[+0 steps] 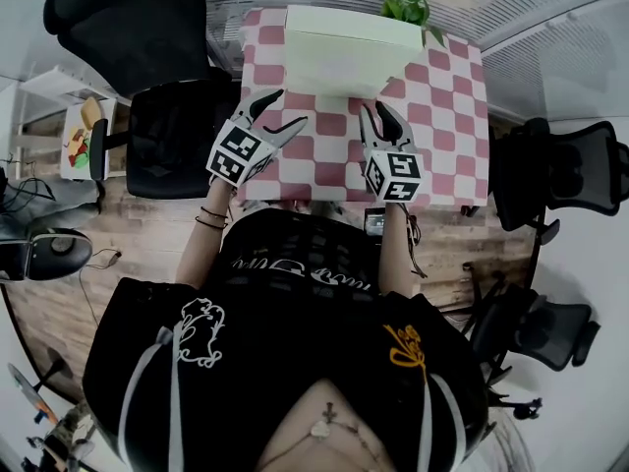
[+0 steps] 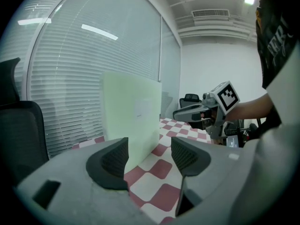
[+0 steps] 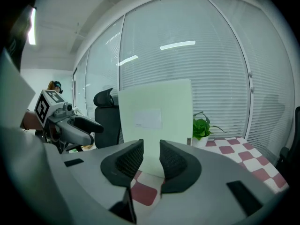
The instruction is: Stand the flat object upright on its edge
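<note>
A pale green flat box (image 1: 344, 52) stands upright on its long edge at the far side of the red-and-white checkered table (image 1: 452, 146). In the left gripper view the box (image 2: 133, 121) rises just beyond the left jaw. It fills the middle of the right gripper view (image 3: 157, 121), with a white label on its face. My left gripper (image 1: 292, 106) is open near the box's lower left corner, not touching it. My right gripper (image 1: 374, 108) hovers just before the box, jaws close together with a narrow gap and nothing in it. From each side the opposite gripper shows, the right (image 2: 206, 111) and the left (image 3: 70, 123).
A potted plant (image 1: 405, 6) sits behind the box at the table's far right corner. Black office chairs stand left (image 1: 177, 136) and right (image 1: 560, 170) of the table. Windows with blinds run behind the table.
</note>
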The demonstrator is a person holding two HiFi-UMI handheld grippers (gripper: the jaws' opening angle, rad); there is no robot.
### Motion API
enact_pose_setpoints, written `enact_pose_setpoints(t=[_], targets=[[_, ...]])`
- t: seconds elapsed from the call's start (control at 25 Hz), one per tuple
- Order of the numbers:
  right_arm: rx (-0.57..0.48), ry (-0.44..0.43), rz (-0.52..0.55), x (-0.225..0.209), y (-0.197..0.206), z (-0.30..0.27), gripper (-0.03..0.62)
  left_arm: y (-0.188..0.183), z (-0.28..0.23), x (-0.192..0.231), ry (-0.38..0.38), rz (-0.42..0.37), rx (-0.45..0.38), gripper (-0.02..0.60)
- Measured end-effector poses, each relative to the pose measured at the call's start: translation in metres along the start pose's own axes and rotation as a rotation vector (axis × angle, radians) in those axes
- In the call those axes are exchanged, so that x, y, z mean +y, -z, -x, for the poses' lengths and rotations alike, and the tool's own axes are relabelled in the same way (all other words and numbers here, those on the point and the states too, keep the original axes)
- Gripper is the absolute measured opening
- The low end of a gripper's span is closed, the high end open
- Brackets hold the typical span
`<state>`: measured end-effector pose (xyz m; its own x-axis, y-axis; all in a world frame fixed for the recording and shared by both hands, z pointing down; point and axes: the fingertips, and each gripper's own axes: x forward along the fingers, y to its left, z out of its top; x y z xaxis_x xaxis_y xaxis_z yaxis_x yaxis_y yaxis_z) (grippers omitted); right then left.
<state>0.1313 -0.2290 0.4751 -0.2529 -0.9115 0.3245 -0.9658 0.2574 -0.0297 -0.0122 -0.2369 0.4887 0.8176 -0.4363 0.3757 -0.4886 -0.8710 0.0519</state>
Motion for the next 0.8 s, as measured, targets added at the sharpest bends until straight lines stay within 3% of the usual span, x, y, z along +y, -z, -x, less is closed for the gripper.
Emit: enact_pose_setpoints(t=[0.16,0.32,0.8], targets=[[-0.019,-0.011,-0.021,0.033,0.001,0.015,0.081,0.008,0.014,-0.023,0.05,0.009,-0.025,0.198],[-0.003,-0.03,-0.016,0.064,0.012,0.03,0.067,0.016,0.026,-0.04,0.09,0.029,-0.039,0.149],[0.044,-0.092,0.034,0.106,0.033,0.059,0.061,0.027,0.056,-0.076,0.085,0.066,-0.058,0.14]])
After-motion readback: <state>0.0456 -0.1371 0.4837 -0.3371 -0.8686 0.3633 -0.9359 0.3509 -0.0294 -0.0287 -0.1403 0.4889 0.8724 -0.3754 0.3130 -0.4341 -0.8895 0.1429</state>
